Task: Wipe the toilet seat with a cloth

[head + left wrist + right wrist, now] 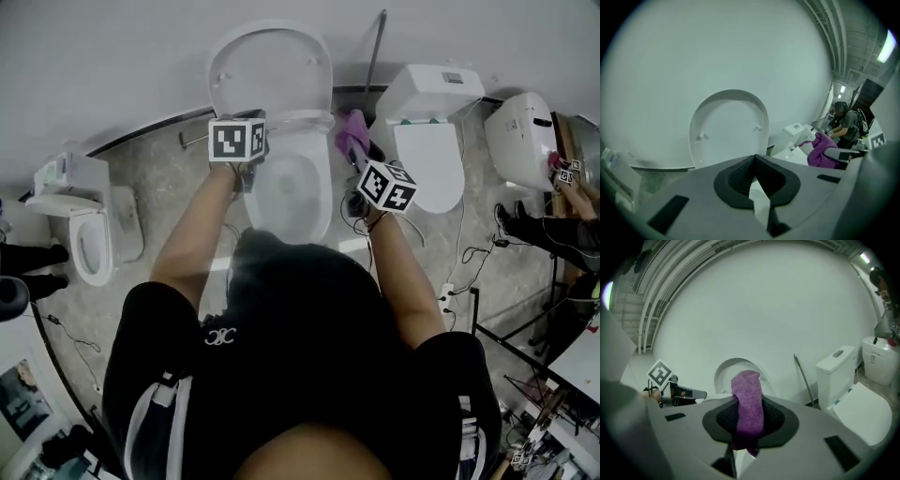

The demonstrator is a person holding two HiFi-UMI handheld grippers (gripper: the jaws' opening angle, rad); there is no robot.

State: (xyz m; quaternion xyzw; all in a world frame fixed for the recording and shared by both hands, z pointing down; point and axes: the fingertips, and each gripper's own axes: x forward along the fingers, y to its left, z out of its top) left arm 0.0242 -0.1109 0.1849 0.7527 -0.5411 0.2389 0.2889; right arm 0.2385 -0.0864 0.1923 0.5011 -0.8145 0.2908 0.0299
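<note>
The white toilet (325, 183) stands in front of me with its lid (272, 61) upright against the wall. My left gripper (246, 127) hovers over the bowl's left back rim. Its jaws are shut with nothing between them, and they point at the raised lid (729, 126). My right gripper (356, 150) is by the bowl's right back rim, shut on a purple cloth (352, 131). The cloth (749, 404) stands up from between the right jaws. The left gripper (686, 393) also shows at the left of the right gripper view.
A second toilet (431, 141) with a closed lid and tank stands right beside, another (520, 136) further right. A small toilet (89, 234) is at the left. A metal rod (375, 52) leans on the wall. Cables (459, 272) lie on the floor; a person (562, 225) stands far right.
</note>
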